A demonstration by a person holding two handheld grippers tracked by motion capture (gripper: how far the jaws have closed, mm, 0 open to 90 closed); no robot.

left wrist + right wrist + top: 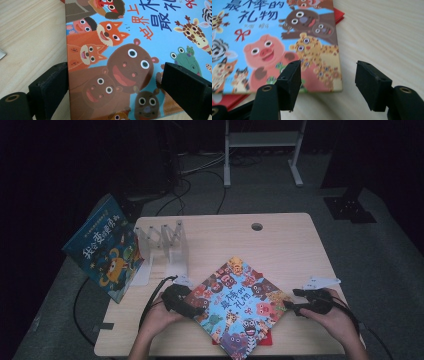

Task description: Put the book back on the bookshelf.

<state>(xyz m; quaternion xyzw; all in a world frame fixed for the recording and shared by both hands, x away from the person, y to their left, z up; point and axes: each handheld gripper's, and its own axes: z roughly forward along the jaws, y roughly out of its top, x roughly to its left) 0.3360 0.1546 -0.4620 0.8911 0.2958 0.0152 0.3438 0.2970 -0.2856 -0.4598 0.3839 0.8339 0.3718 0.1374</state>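
Animal picture book [240, 307] lies flat, lower centre of the tabletop [280, 240], over a red book [338, 13]. Left tongs [115, 85] released, straddling its corner. Right tongs [328, 82] released at its right corner, gripping nothing.

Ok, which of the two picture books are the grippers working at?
The animal-covered book lying flat mid-table between both grippers, over a red one; the other book, dark blue, leans off the table's left edge.

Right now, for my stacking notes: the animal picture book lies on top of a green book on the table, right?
Not green: the right gripper view shows a red book poking out beneath the animal picture book, on the table.
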